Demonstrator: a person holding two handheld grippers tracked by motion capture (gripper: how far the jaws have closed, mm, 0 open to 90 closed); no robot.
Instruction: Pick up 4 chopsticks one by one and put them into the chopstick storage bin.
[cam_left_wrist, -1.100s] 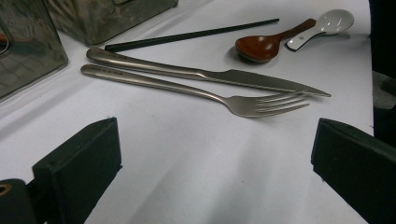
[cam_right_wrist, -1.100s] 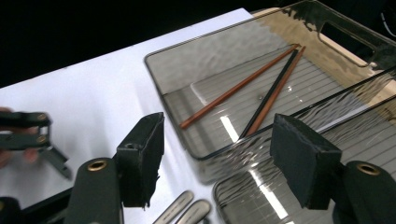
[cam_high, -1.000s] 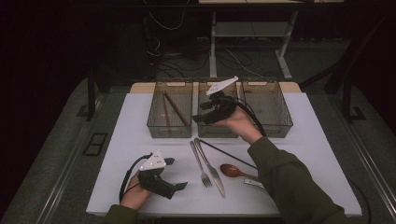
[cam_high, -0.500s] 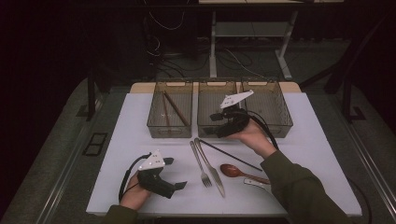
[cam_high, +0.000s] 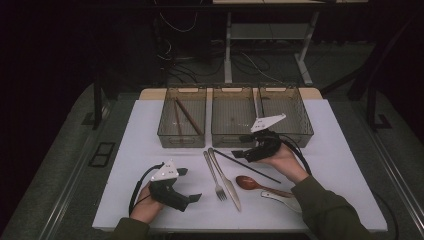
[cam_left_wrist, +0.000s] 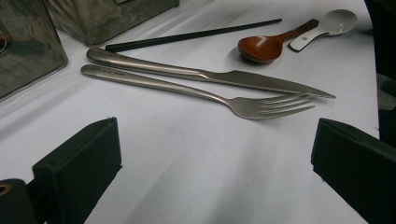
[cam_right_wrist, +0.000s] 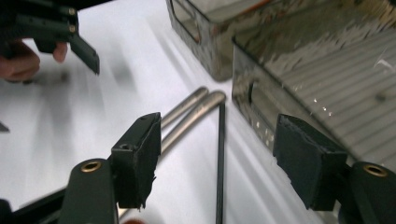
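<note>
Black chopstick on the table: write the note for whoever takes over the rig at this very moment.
Right hand-held gripper: open, jaws either side of the black chopstick, not gripping yet.
Left hand-held gripper: open, holding nothing, resting near the table's front edge.
Done: two brown chopsticks lie in the left bin.
Left: black chopstick, fork, knife, brown spoon and white spoon lie on the white table.

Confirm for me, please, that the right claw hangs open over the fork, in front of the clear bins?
Not quite: the right claw hangs open over the black chopstick, not the fork, in front of the clear bins. The right gripper view shows the chopstick lying between its open jaws.
</note>
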